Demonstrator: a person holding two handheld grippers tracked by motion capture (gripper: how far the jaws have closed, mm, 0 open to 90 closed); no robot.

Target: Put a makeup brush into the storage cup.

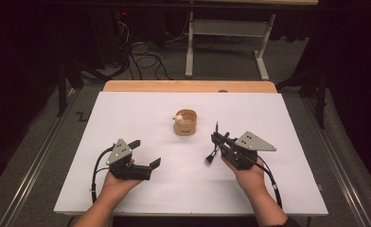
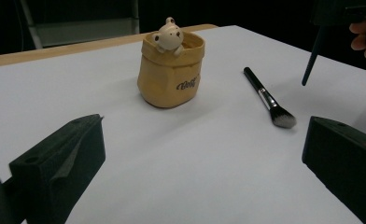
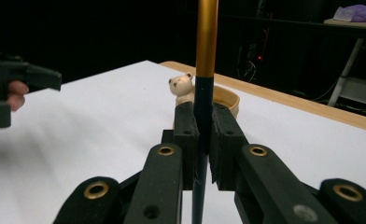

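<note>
- The right gripper (image 3: 203, 116) is clenched on a slim stick (image 3: 206, 42), probably a thin brush or pencil. Its jaws press on the dark lower shaft, just under the golden part.
- The stick stands almost upright in the grip. It hangs above the worktop (image 1: 141, 113), right of the middle, about halfway between the near edge and the far edge.
- I judge the stick to be light and stiff, with a smooth and rather slippery round shaft. It could rotate or slide between the pads, so a firm hold near the middle, as now, seems best.
- The left gripper (image 1: 145, 152) is released, with the jaws wide apart and nothing between them. It rests low, left of the middle and toward the near edge.
- A makeup brush (image 2: 265, 95) lies flat on the worktop near the right gripper. Its soft bristle head points toward the near edge.
- This brush looks light too. The bristles bend easily, so I would take it at the black handle or at the metal collar.
- A tan pot (image 2: 169, 79) with a small bear figure (image 2: 168, 36) on its rim stands at the middle of the worktop, a little toward the far edge. It is probably ceramic, so fragile, and easy to tip if pushed at the rim.
</note>
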